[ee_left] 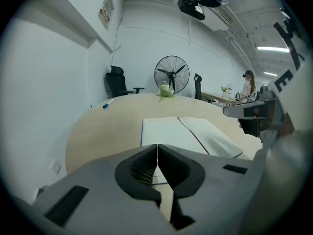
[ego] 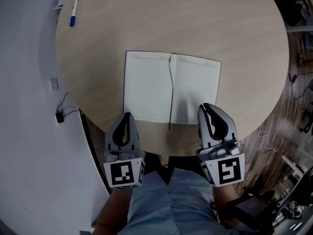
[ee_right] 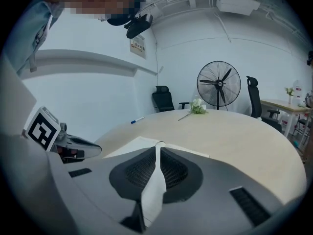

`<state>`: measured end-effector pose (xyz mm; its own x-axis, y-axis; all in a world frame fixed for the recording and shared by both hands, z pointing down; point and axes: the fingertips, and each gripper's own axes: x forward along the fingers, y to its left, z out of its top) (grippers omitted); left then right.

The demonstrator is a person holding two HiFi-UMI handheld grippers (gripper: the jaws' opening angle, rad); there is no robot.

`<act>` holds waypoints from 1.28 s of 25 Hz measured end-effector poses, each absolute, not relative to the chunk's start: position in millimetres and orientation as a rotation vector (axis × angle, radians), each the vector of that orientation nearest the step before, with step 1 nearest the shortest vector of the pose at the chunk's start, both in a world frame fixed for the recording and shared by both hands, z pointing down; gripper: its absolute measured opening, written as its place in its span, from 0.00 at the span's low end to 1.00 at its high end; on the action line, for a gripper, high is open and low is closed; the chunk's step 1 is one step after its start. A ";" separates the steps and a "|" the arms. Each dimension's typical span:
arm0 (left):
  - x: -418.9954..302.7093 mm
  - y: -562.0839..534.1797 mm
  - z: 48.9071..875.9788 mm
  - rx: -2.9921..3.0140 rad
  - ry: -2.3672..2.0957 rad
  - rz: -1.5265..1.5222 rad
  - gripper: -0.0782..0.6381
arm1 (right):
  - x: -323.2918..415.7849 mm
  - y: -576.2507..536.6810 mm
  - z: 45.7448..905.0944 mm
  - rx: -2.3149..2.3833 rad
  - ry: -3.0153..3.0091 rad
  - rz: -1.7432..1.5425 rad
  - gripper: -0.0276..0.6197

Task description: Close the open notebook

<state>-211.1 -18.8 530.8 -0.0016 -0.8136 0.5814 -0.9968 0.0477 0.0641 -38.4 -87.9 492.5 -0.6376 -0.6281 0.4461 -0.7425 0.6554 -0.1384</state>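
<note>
An open notebook (ego: 146, 87) lies flat on the round wooden table (ego: 171, 23), white lined pages up, with a dark ribbon (ego: 171, 92) running down its spine. My left gripper (ego: 128, 114) is shut and empty, its tip just off the notebook's near left corner. In the left gripper view the notebook (ee_left: 166, 129) lies right ahead of the left gripper (ee_left: 157, 146). My right gripper (ego: 204, 105) hangs over the near right corner of the right page, jaws together with nothing held. From the right gripper view, white paper (ee_right: 124, 148) shows beyond the right gripper (ee_right: 157, 145).
A blue-capped pen (ego: 74, 10) lies at the table's far left edge. A small white flower sprig (ee_right: 197, 105) rests on the far side. A standing fan (ee_right: 218, 84) and office chairs are behind the table. Cables trail over the floor at the right.
</note>
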 end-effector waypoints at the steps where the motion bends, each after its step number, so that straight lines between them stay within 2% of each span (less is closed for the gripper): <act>1: -213.2 -18.7 535.0 1.805 -1.866 0.517 0.14 | -40.1 -88.3 496.2 1.075 -2.511 0.444 0.12; 5: -219.0 -18.3 548.4 1.775 -1.864 0.520 0.14 | -45.2 -89.9 506.7 1.040 -2.504 0.451 0.12; 9: -222.4 -17.6 559.6 1.734 -1.853 0.519 0.33 | -47.0 -91.7 512.0 1.016 -2.495 0.454 0.12; 13: -225.0 -18.1 568.8 1.715 -1.843 0.514 0.40 | -50.1 -94.5 515.7 1.004 -2.491 0.463 0.12; 23: -220.6 -14.7 583.6 1.672 -1.817 0.640 0.40 | -45.0 -99.1 518.1 1.014 -2.485 0.467 0.12; 26: -219.5 -17.7 580.7 1.662 -1.805 0.587 0.36 | -42.0 -98.8 515.5 1.026 -2.485 0.466 0.12; 32: -229.8 -17.2 577.0 1.665 -1.794 0.584 0.19 | -37.4 -102.9 506.4 1.066 -2.494 0.455 0.12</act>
<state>-229.8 -17.2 577.0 -0.0182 -0.7183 0.6955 -0.9901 0.1098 0.0874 -37.4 -102.9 506.4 -0.6351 -0.6134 0.4695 -0.7396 0.6582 -0.1405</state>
